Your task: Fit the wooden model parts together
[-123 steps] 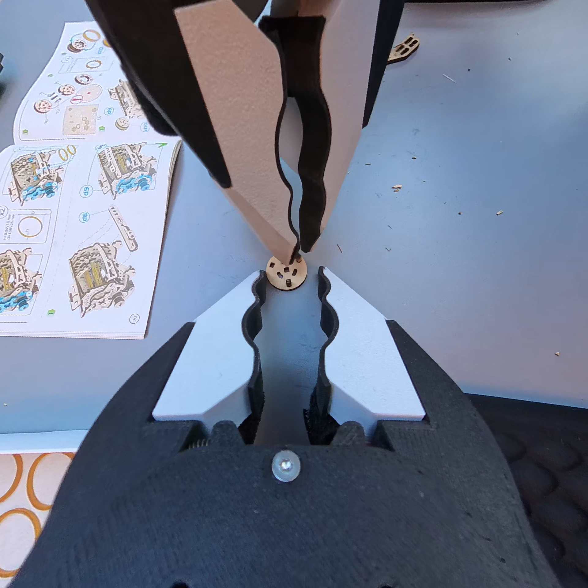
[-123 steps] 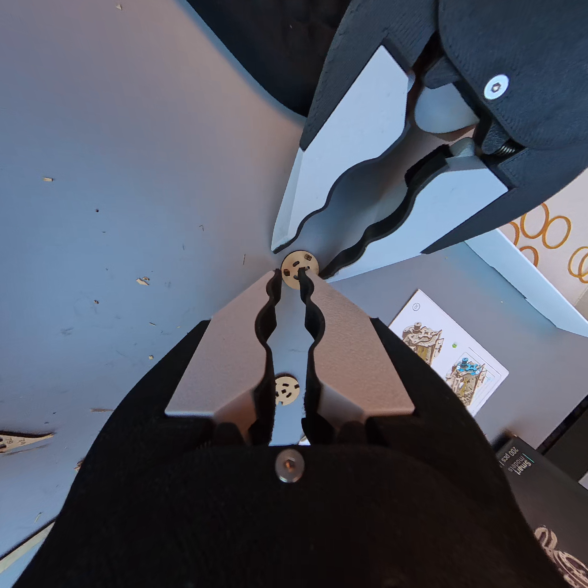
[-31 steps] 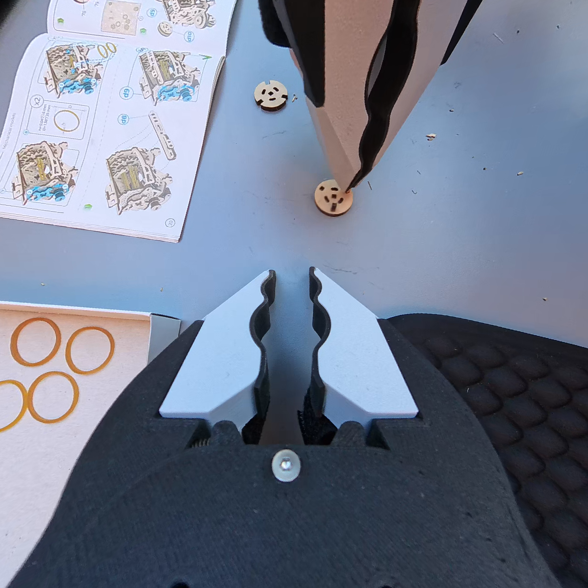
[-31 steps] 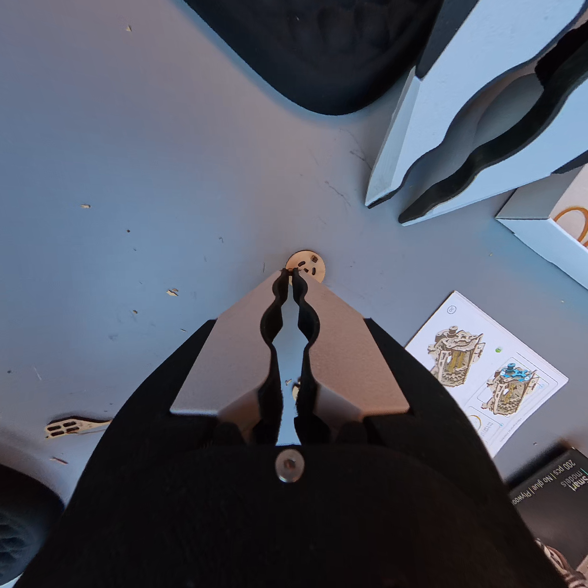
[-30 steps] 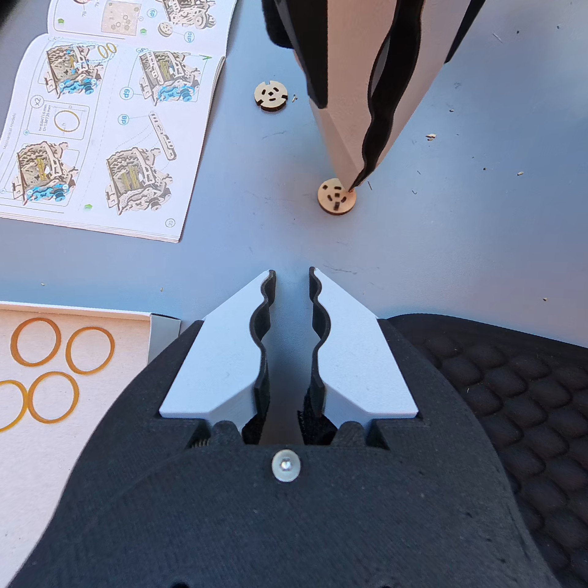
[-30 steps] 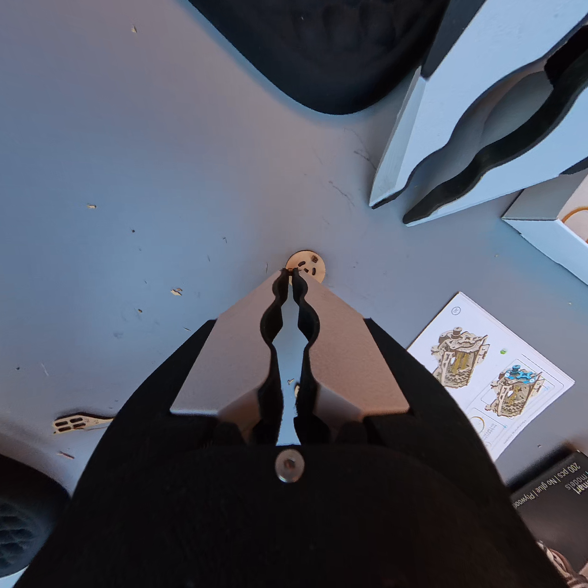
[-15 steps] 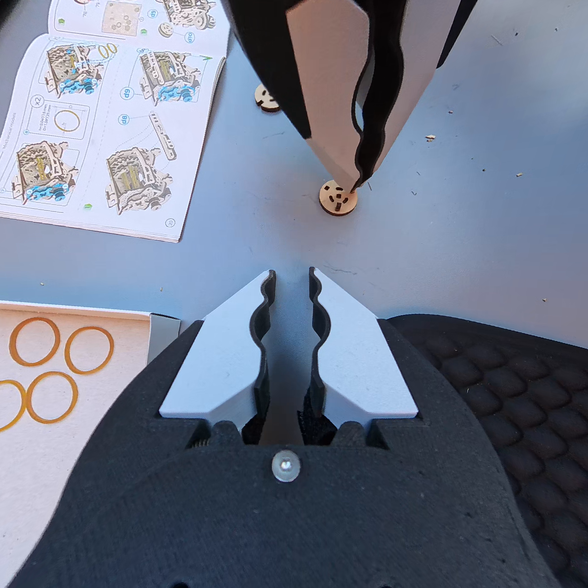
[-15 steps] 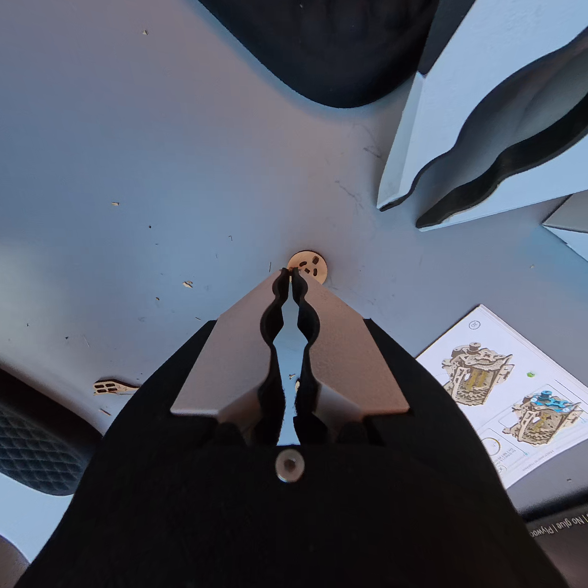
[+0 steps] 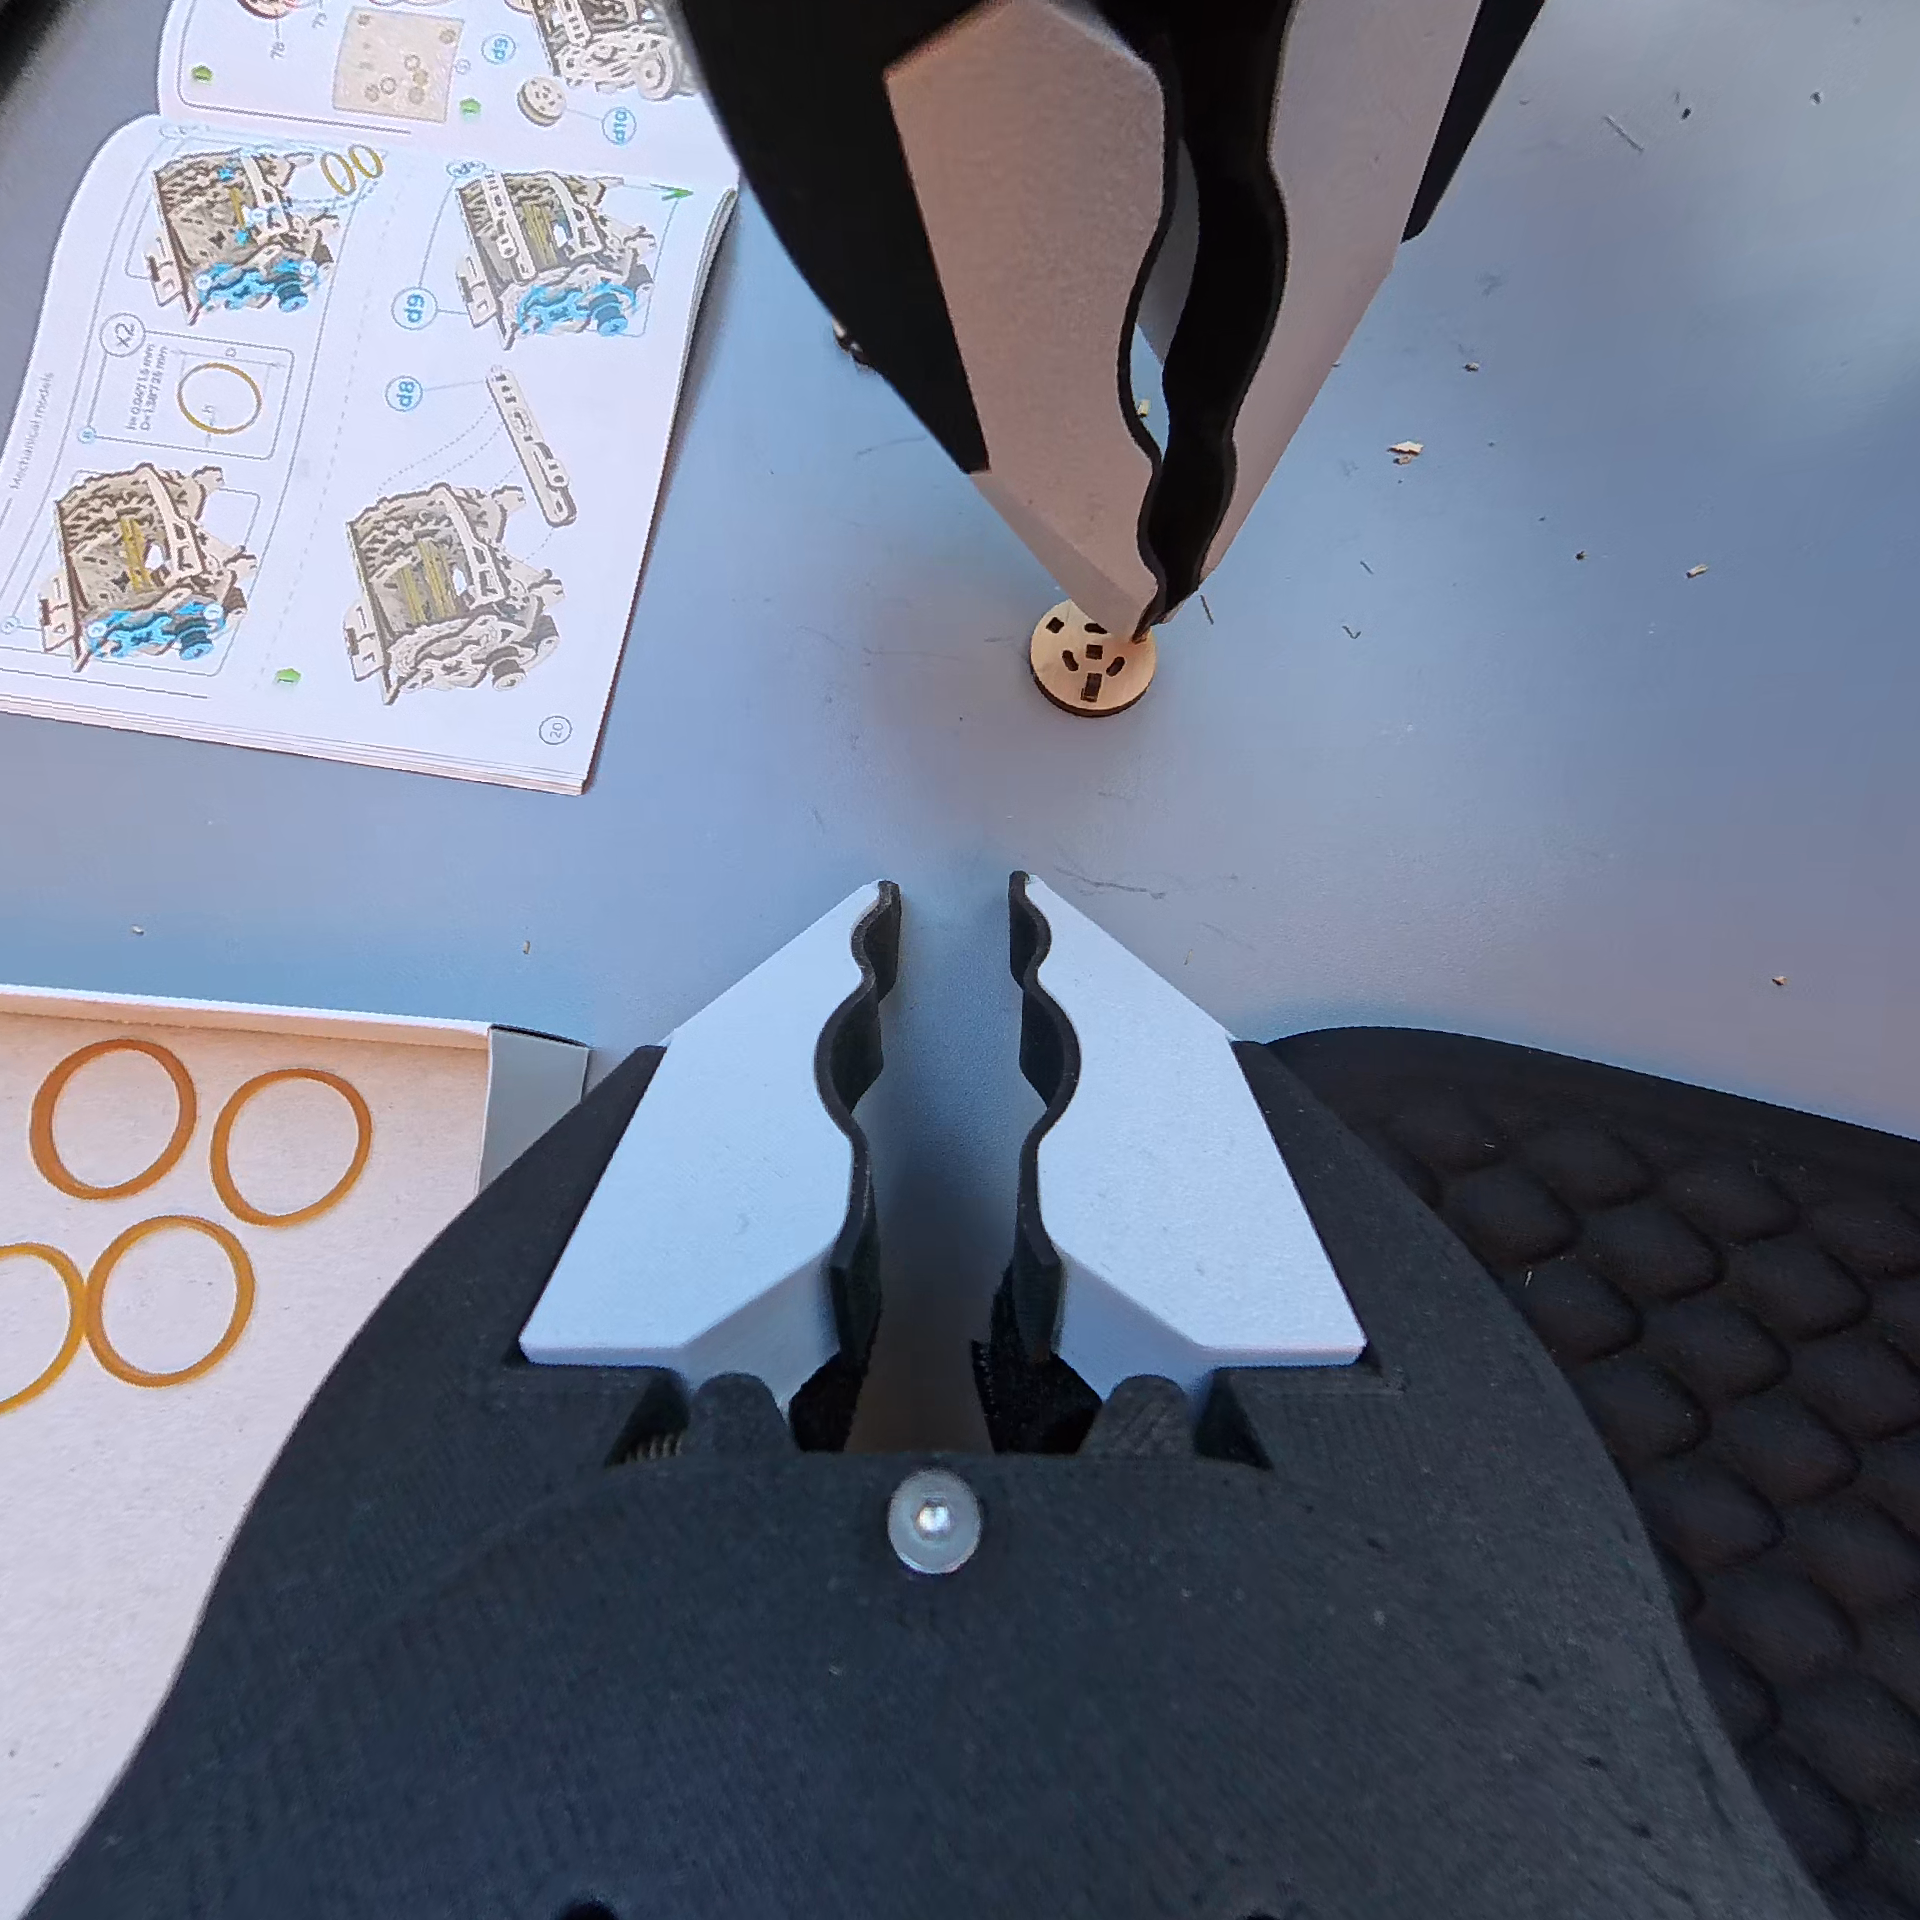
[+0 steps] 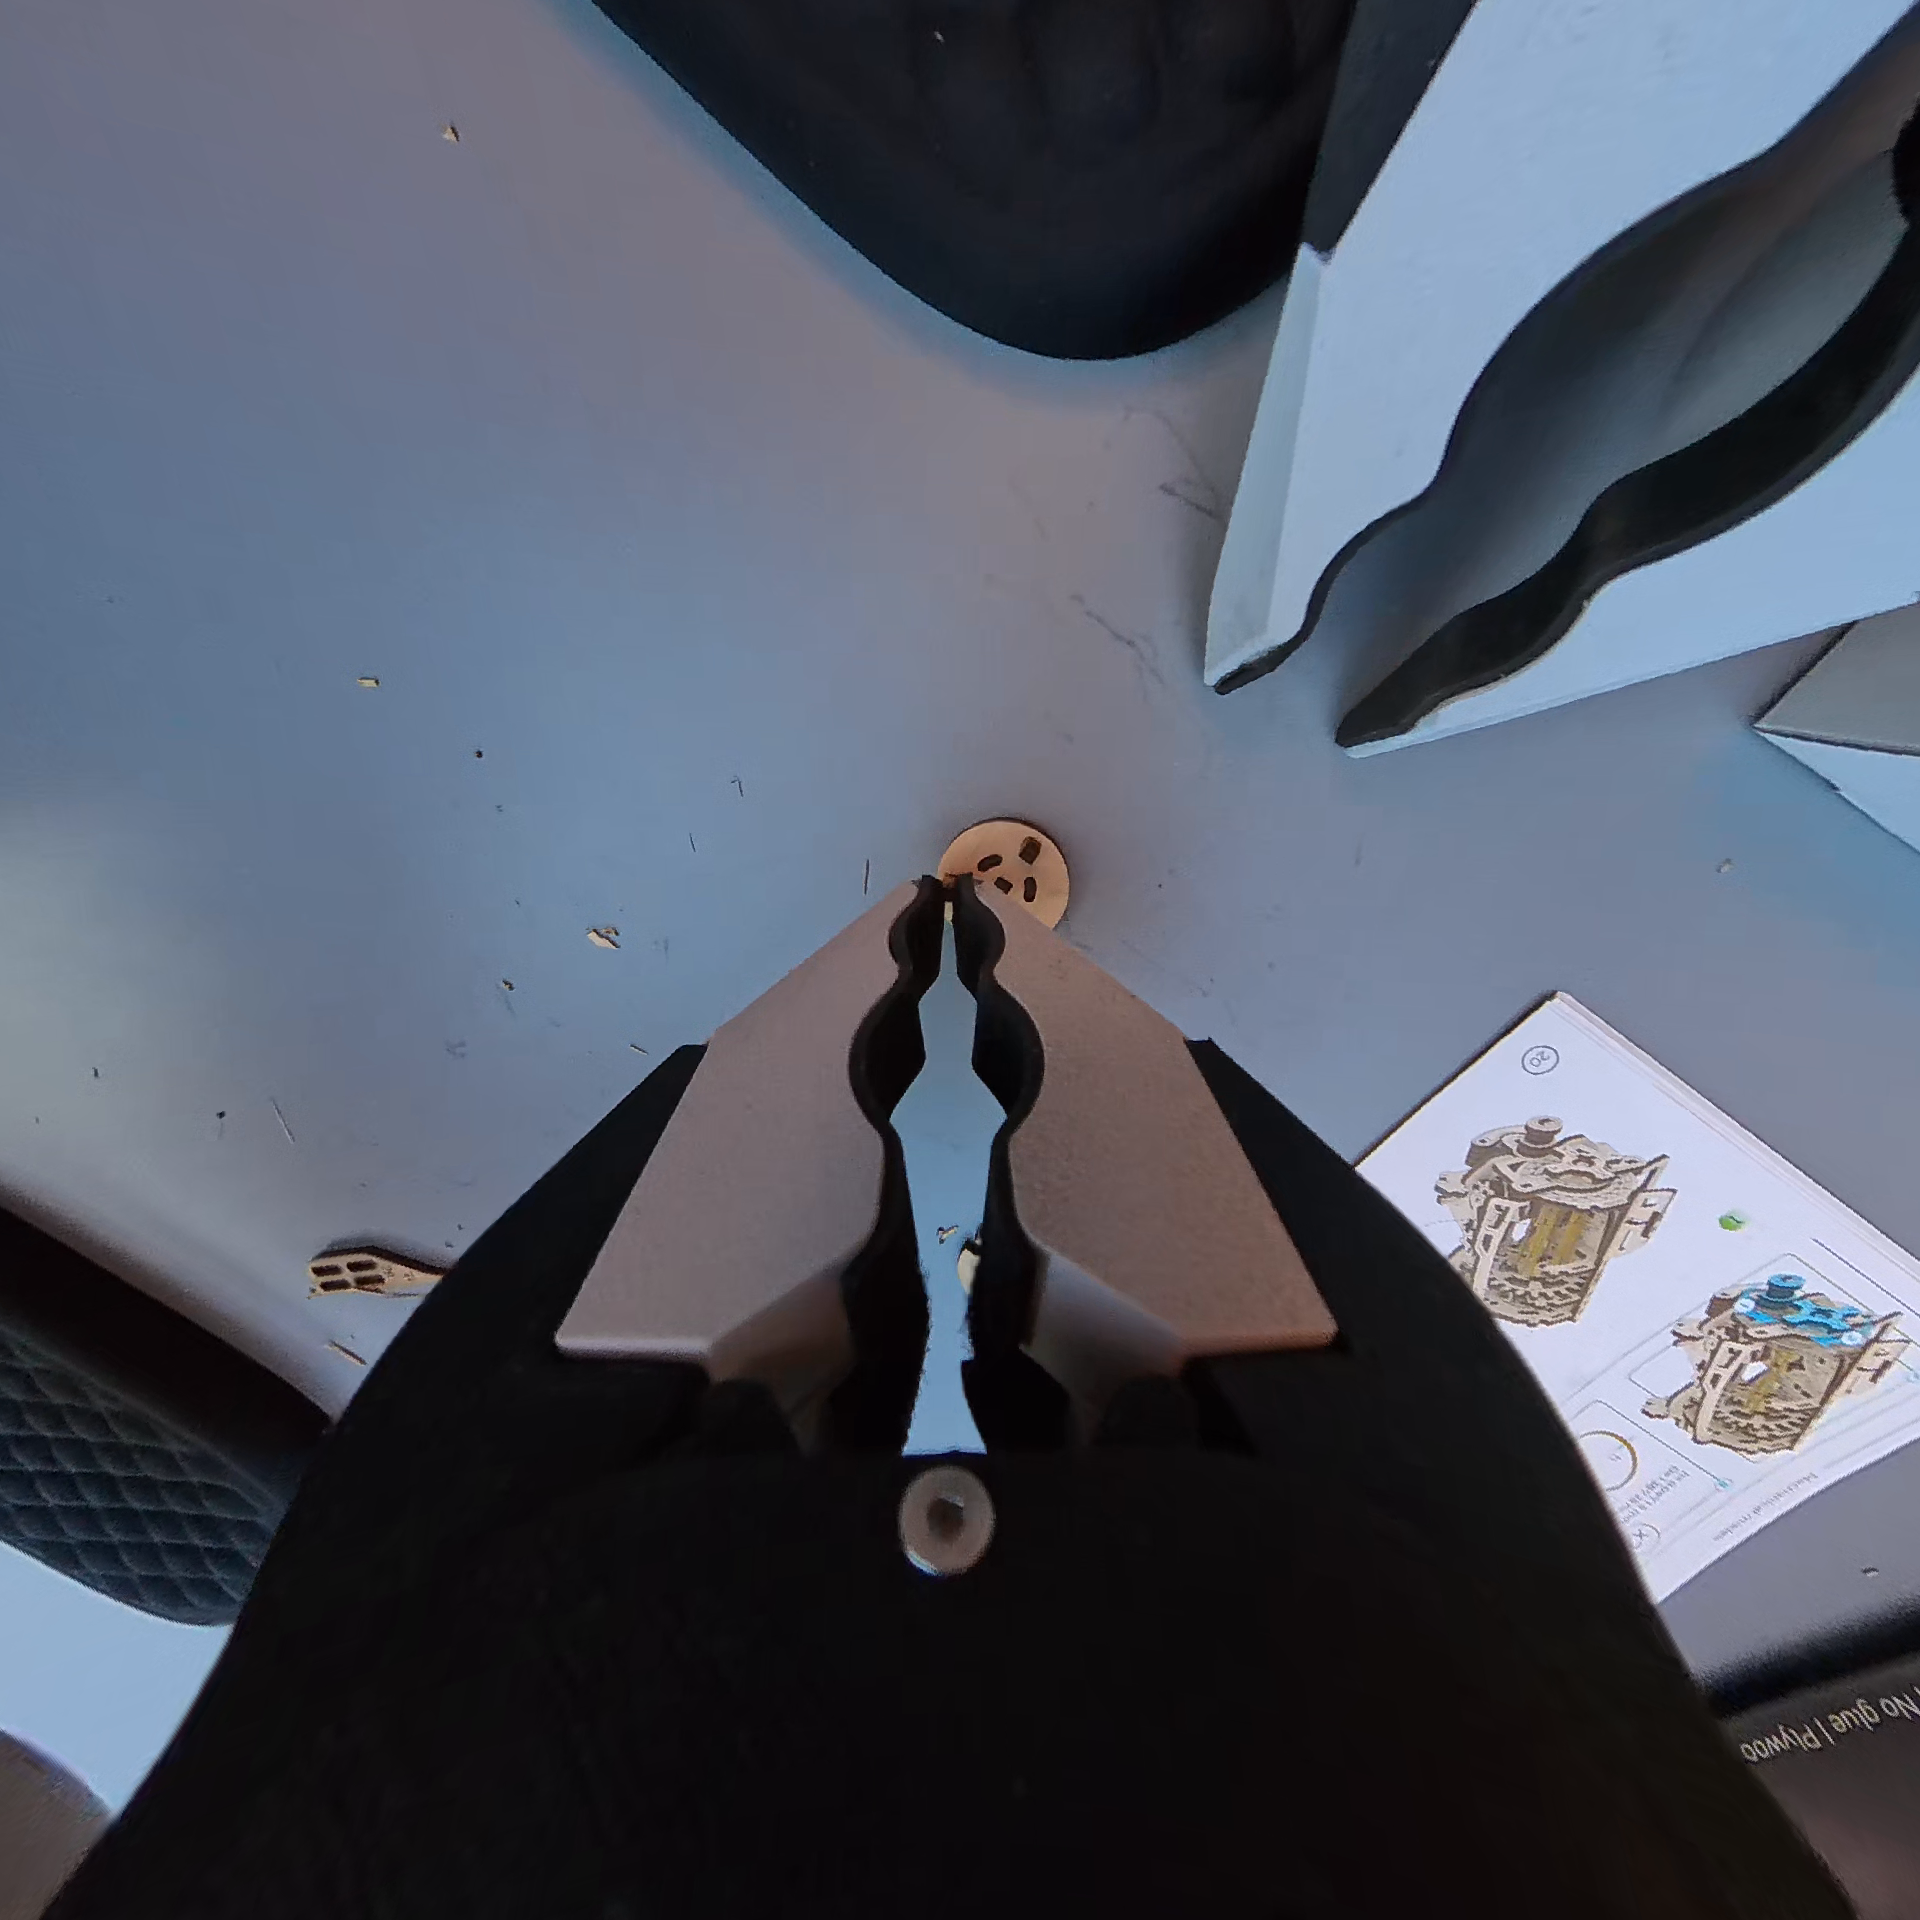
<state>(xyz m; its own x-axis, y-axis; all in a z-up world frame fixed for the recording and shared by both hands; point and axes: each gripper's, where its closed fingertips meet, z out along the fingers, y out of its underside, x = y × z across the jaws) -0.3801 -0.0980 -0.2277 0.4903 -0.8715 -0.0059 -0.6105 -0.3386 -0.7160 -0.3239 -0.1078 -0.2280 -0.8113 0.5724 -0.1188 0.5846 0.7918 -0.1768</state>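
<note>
A small round wooden disc (image 9: 1093,665) with several slots lies flat on the grey table (image 9: 1558,727); it also shows in the right wrist view (image 10: 1023,868). My right gripper (image 10: 943,883) is shut, its tips pressed down at the disc's edge, and a tiny tan wooden piece seems pinched between them. In the left wrist view it (image 9: 1148,618) comes down from above onto the disc. My left gripper (image 9: 956,894) is open and empty, low over the table just short of the disc. It shows at the upper right of the right wrist view (image 10: 1288,707).
An open instruction booklet (image 9: 343,416) lies at the far left. A box with rubber bands (image 9: 187,1195) is at the near left, a black padded mat (image 9: 1662,1247) at the near right. A flat wooden part (image 10: 364,1273) lies behind the right gripper. There is about 6 cm between the tips of the two grippers.
My right gripper has leaned over and shifted left above the disc, now hiding the second disc behind it. Its tips stay on the disc. The left gripper has not moved.
</note>
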